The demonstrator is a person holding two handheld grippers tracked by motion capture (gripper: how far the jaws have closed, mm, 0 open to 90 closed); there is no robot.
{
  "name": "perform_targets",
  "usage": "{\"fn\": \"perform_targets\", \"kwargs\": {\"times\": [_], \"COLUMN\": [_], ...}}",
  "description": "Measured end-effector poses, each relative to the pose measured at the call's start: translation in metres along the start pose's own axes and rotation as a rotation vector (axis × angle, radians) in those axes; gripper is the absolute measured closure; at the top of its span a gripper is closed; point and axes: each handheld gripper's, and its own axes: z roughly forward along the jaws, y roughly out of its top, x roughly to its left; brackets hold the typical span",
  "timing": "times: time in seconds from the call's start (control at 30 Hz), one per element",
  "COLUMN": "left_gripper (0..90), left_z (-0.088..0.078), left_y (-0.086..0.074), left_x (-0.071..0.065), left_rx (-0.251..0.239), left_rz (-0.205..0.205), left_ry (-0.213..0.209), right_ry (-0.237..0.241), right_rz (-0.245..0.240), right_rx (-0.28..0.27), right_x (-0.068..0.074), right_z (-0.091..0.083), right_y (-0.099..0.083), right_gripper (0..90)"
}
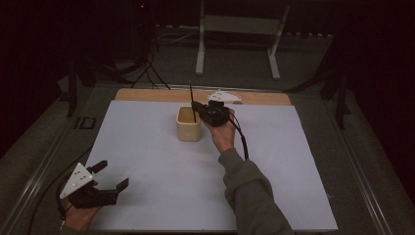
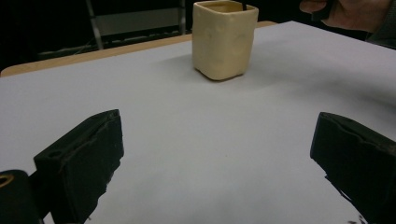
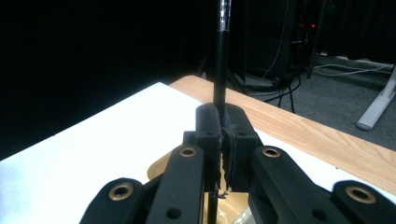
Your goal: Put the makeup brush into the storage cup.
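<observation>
So the left gripper (image 1: 110, 177) sits way off from the cream square cup (image 1: 188, 124), down at the near left corner of the white surface (image 1: 161, 196), held in a hand (image 1: 80, 215), jaws spread wide with nothing between them. In the left gripper view those two black jaws frame bare white surface, and the cup stands upright well beyond them, a dark stick poking just over its rim. The cup itself sits toward the far side of the surface, a bit left of centre, near the wooden edge strip (image 1: 147, 94). Just right of the cup is the right gripper (image 1: 197, 106), reaching over the cup's right rim, jaws pressed together on a thin black rod (image 1: 192, 98) that stands upright with its lower end down in the cup. The right gripper view shows the rod (image 3: 219, 70) pinched tight between the jaws.
</observation>
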Motion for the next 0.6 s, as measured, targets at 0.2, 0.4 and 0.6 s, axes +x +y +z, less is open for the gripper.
{"fn": "perform_targets", "kwargs": {"times": [0.2, 0.4, 0.6], "left_gripper": [3.7, 3.7, 3.7], "left_z": [-0.0002, -0.0004, -0.0004], "left_y": [0.0000, 0.0000, 0.0000], "left_x": [0.0001, 0.0002, 0.0003], "left_rx": [-0.002, -0.001, -0.002], "left_rz": [-0.002, -0.001, -0.002], "left_ry": [0.000, 0.002, 0.003], "right_ry": [0.004, 0.003, 0.031], "right_rz": [-0.005, -0.024, -0.023], "right_rx": [0.009, 0.025, 0.030], "right_x": [0.0027, 0.0055, 0.0051], "right_z": [0.0026, 0.0057, 0.0071], "right_y": [-0.0024, -0.0052, -0.0064], "right_gripper": [86.0, 85.9, 69.9]}}
